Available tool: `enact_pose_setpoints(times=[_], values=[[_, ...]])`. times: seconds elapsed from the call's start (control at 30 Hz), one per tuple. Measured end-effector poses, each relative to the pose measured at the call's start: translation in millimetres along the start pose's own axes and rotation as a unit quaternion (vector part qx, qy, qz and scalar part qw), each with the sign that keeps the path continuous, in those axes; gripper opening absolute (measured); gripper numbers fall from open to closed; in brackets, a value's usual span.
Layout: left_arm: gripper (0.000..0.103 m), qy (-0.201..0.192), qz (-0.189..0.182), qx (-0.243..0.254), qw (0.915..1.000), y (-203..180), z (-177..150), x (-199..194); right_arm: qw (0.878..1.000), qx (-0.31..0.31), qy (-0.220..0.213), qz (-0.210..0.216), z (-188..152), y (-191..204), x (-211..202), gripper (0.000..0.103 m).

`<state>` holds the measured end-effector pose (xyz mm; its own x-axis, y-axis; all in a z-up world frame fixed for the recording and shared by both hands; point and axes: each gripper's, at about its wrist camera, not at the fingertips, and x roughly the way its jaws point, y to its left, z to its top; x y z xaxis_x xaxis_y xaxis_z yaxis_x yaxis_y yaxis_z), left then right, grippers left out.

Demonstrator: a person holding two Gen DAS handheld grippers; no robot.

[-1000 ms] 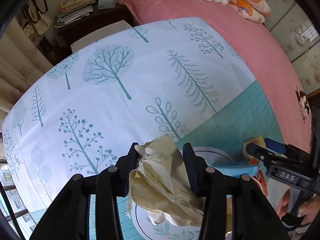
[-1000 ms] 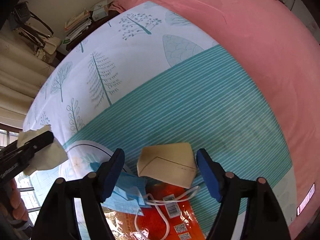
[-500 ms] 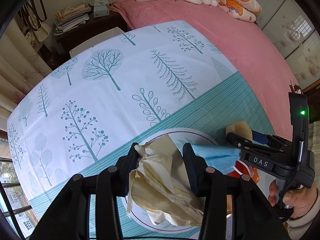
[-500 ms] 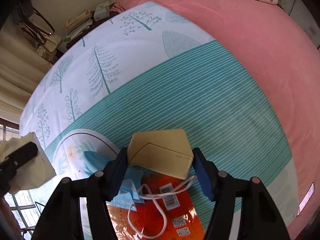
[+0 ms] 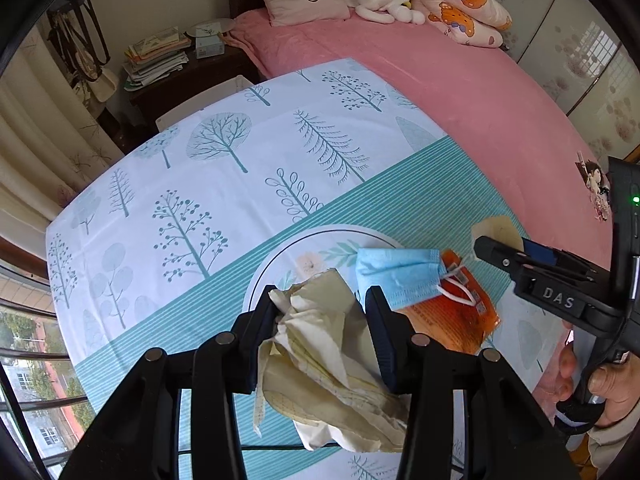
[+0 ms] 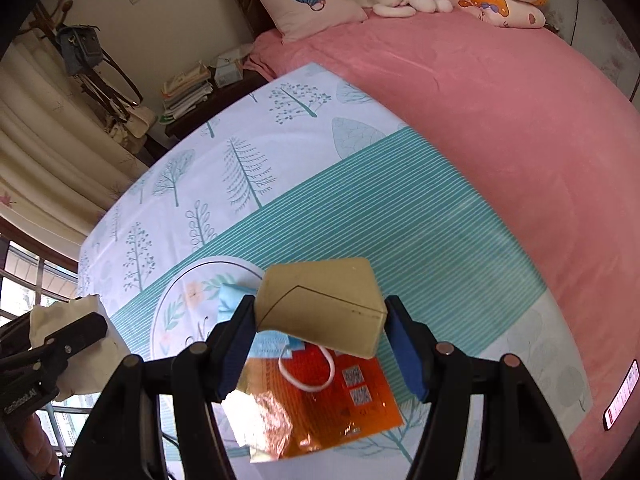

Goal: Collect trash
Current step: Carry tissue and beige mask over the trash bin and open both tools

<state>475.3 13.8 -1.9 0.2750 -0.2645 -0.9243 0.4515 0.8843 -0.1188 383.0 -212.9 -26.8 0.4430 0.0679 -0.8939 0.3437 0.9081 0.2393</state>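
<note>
Landmark: the round flower medallion point(image 5: 320, 240) printed on the tree-pattern cloth; places below are given from it.
Left gripper point(image 5: 322, 312): partly closed, both pads pressing a crumpled wad of cream tissue paper point(image 5: 324, 364), lifted off the cloth at the medallion's near edge.
Tissue paper, handling: likely very light, soft and squashy; it should not slip, but loose flaps hang below the pads and could tear or catch. The bunched middle, where it is held, looks like the best place.
Blue face mask point(image 5: 394, 276): lying on the medallion's right side, its white ear loop across the wrapper beside it. Soft, limp and light by the look of it; pinch the pleated body, since the loop would let it dangle.
Orange foil wrapper point(image 6: 320, 400): flat on the cloth just right of the medallion, part under the mask. Thin, glossy, probably slippery and crackly; an upturned edge or corner is the place to grip.
Right gripper point(image 6: 320, 320): jaws have just been closing and now clamp a small tan cardboard box point(image 6: 324, 304) by its two ends, held off the cloth above the wrapper.
Cardboard box, handling: light and stiffer than the rest, though a hard squeeze could dent it.
</note>
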Motion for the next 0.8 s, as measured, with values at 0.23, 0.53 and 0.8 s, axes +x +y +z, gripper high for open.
enact_pose_setpoints(times=[0.23,0.53,0.8], values=[[0.043,0.008,0.007,-0.025,0.9996,4.3,-33.5,-24.3,1.0,0.0,-0.004,0.023,-30.1,-7.3,-28.5,0.064],[0.043,0.011,0.019,-0.039,0.999,-8.4,-86.6,-54.9,0.998,-0.016,-0.007,0.056,-86.6,-21.3,-74.1,0.064],[0.043,-0.004,0.034,-0.049,0.9982,-49.6,-135.7,-83.6,0.996,-0.035,-0.008,0.087,-122.4,-35.6,-105.6,0.064]])
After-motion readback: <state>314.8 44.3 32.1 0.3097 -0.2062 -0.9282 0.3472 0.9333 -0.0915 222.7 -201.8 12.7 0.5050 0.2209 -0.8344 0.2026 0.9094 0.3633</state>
